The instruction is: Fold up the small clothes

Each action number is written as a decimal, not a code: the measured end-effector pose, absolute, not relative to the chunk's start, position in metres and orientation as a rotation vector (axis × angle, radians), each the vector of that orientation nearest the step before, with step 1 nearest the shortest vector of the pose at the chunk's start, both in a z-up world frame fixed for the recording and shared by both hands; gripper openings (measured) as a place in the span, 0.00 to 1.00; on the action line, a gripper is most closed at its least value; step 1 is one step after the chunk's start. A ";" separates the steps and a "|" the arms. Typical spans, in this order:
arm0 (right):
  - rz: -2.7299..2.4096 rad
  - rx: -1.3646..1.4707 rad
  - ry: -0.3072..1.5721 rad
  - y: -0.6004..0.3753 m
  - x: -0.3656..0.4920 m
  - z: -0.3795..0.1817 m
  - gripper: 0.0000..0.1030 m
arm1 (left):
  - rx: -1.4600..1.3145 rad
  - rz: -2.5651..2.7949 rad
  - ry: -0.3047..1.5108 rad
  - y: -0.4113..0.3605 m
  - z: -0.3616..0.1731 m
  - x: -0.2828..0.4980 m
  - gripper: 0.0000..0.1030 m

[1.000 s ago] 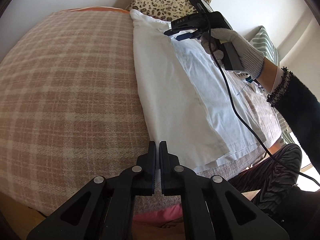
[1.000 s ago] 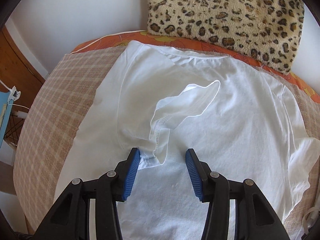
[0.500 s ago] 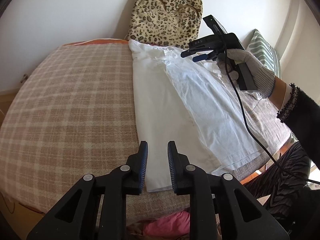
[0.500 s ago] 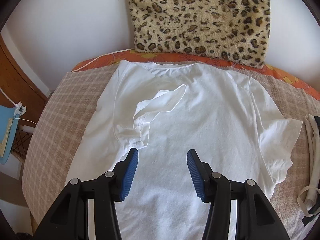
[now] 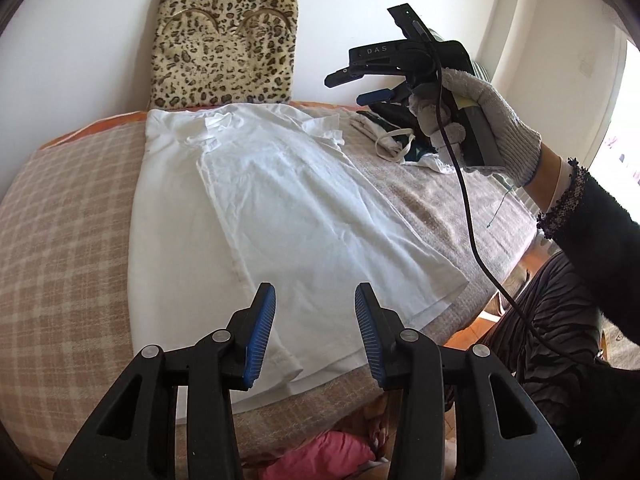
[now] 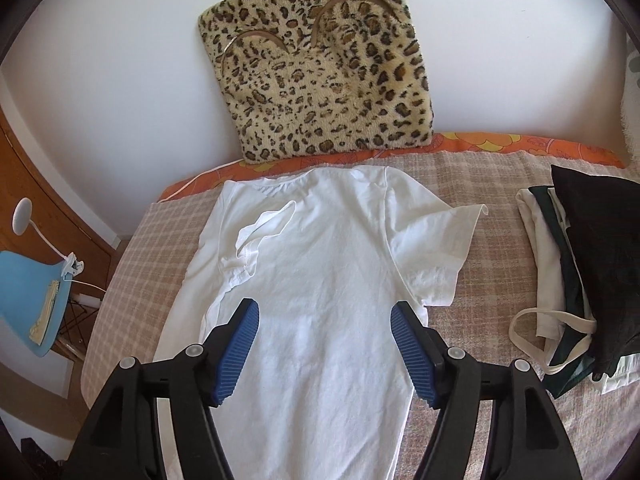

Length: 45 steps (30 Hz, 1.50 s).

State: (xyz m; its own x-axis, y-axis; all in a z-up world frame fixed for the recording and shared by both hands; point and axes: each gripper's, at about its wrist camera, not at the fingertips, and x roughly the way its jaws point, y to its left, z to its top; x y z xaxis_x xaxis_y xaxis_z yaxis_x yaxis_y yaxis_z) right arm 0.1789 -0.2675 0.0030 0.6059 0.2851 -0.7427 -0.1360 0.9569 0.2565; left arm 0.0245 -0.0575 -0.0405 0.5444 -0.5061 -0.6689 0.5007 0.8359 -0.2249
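Two grippers are held above the bed: left gripper (image 5: 314, 330) and right gripper (image 6: 324, 350), jaws opening on both, nothing between them. White t-shirt (image 6: 320, 280) is laid flat on checked blanket (image 6: 488, 280), left side and sleeve folded inward. Clothes pile (image 6: 576, 280) lies right; leopard cushion (image 6: 320, 64) is leaned far against the wall.

White T-shirt (image 6: 320, 280) on beige plaid blanket (image 6: 488, 248); leopard-print cushion (image 6: 320, 76); blue-padded black fingers (image 6: 236, 352).
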 end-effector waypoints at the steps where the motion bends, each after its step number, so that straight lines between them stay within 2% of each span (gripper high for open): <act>1: 0.243 0.184 0.873 -0.274 0.175 0.007 0.72 | 0.006 -0.615 0.791 -0.067 -0.040 0.023 0.39; 8: 0.243 0.243 0.829 -0.327 0.168 0.014 0.73 | 0.072 -0.766 0.815 -0.132 -0.049 0.018 0.39; 10: 0.242 0.253 0.834 -0.339 0.171 0.010 0.73 | 0.116 -0.802 0.816 -0.151 -0.054 0.015 0.48; 11: 0.237 0.254 0.836 -0.345 0.173 0.008 0.73 | 0.133 -0.818 0.816 -0.160 -0.056 0.014 0.48; 20: 0.248 0.310 0.856 -0.381 0.201 -0.005 0.73 | 0.288 -0.873 0.837 -0.222 -0.081 0.011 0.49; 29: 0.260 0.326 0.910 -0.379 0.237 -0.029 0.73 | 0.299 -0.865 0.871 -0.243 -0.094 0.025 0.48; 31: 0.250 0.339 0.928 -0.380 0.247 -0.037 0.73 | 0.285 -0.862 0.883 -0.242 -0.098 0.030 0.34; 32: 0.244 0.341 0.935 -0.380 0.253 -0.042 0.73 | 0.285 -0.859 0.878 -0.241 -0.098 0.031 0.31; 34: 0.229 0.343 0.946 -0.379 0.263 -0.048 0.73 | 0.276 -0.859 0.871 -0.240 -0.097 0.032 0.14; 35: 0.224 0.345 0.948 -0.378 0.269 -0.050 0.72 | 0.266 -0.862 0.874 -0.239 -0.098 0.035 0.12; 38: 0.221 0.341 0.950 -0.373 0.284 -0.055 0.72 | 0.223 -0.873 0.885 -0.235 -0.099 0.040 0.06; 45: 0.171 0.308 0.964 -0.369 0.316 -0.071 0.72 | 0.158 -0.879 0.904 -0.227 -0.097 0.041 0.04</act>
State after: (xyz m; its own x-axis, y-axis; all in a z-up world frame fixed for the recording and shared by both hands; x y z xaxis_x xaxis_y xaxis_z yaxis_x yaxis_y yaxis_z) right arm 0.3163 -0.3694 -0.0705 0.5612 0.2784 -0.7794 -0.0068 0.9432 0.3320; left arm 0.0411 -0.2272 -0.0974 0.3065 -0.5981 -0.7405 0.7231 0.6522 -0.2275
